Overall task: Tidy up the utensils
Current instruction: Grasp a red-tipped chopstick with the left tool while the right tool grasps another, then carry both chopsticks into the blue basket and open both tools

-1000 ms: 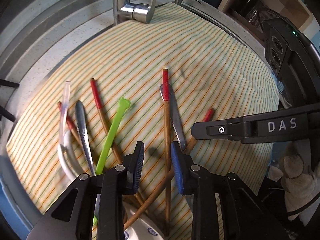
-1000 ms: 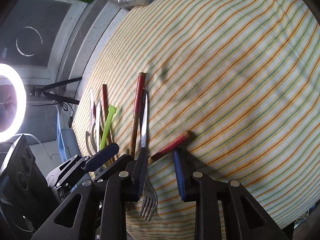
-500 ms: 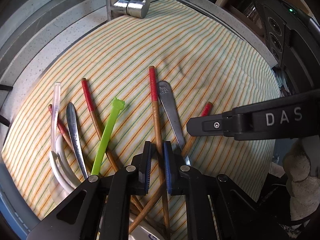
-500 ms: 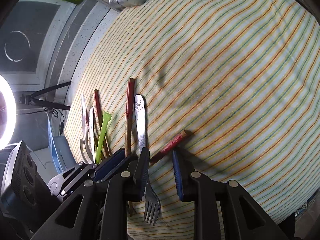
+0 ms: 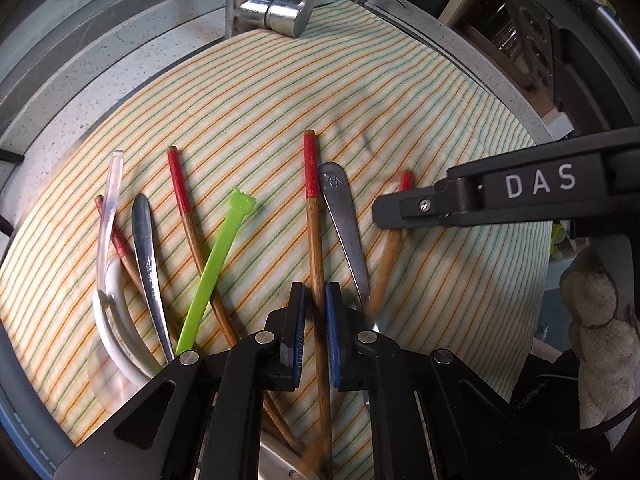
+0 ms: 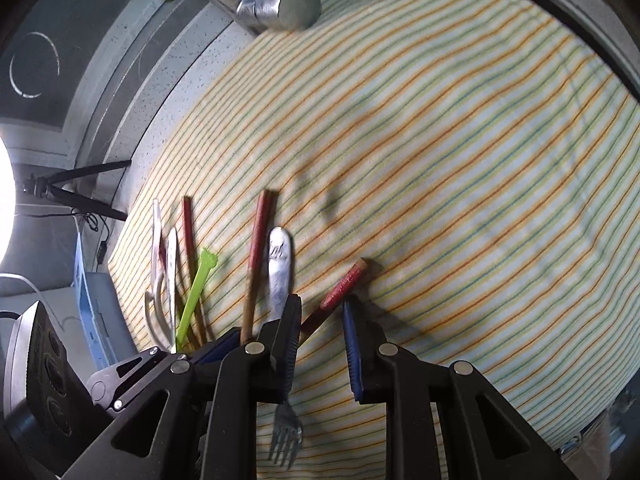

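Observation:
My left gripper (image 5: 316,312) is shut on the shaft of a wooden chopstick with a red tip (image 5: 313,216), which lies on the striped cloth (image 5: 400,100). A metal fork (image 5: 344,220) lies just right of it, its tines (image 6: 285,436) under my right gripper. My right gripper (image 6: 318,308) points down with its jaws closing. A second red-tipped chopstick (image 6: 340,290) lies slanted between its pads, and a gap still shows beside it. One right finger (image 5: 420,208) crosses the left wrist view above that chopstick.
To the left lie a green plastic pick (image 5: 216,264), a spoon (image 5: 146,248), a white and clear plastic utensil (image 5: 108,248) and two more chopsticks (image 5: 180,196). A faucet (image 5: 272,8) stands at the cloth's far edge. A gloved hand (image 5: 600,320) is at the right.
My left jaws have closed from wide apart onto the chopstick's shaft. My right jaws have narrowed a little around the slanted chopstick, and the right view has tipped slightly.

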Motion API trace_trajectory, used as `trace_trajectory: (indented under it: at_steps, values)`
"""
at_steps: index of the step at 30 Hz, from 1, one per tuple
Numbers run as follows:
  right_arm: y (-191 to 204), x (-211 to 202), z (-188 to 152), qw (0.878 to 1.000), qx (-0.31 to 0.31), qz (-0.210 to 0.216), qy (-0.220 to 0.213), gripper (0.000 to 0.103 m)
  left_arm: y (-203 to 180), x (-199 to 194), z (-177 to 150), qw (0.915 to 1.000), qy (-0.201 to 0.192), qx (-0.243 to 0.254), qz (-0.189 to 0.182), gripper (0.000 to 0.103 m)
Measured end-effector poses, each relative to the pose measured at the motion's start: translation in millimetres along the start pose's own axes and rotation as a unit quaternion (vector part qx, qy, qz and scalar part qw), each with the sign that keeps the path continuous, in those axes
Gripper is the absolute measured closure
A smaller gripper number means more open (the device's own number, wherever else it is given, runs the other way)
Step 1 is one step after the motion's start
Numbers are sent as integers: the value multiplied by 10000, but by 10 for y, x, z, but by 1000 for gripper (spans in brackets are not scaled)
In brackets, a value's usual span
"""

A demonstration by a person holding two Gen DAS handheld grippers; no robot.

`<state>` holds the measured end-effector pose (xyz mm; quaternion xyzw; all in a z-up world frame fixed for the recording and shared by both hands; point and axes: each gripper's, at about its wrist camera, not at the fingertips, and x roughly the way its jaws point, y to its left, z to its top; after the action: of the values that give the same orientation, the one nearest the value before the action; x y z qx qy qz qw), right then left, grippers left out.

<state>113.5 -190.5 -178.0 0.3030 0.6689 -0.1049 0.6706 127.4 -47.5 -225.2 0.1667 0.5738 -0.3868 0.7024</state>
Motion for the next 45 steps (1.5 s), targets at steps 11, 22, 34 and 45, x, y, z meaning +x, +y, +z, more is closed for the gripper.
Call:
trace_trajectory:
  at_steps: [11,22,34,45]
  values:
    - [-148,-8,104,9997,-164,189,8,96,44,32,134,9994,-225,-244,-39,98]
    - [-301,-274,155,9973,-168,654,-291,96,184,-448,72,9935,-890,-653,-271,98]
    - [216,-1023,172,9825,-1029,1096,-1096,97,511,-1339,-291,9764,-1785,-1212,-123,98]
    - [1256,-1203,-201,9516,-2381,1370,-1382,97,934,-1814,-1021,9482,-2317,-2138,391,98]
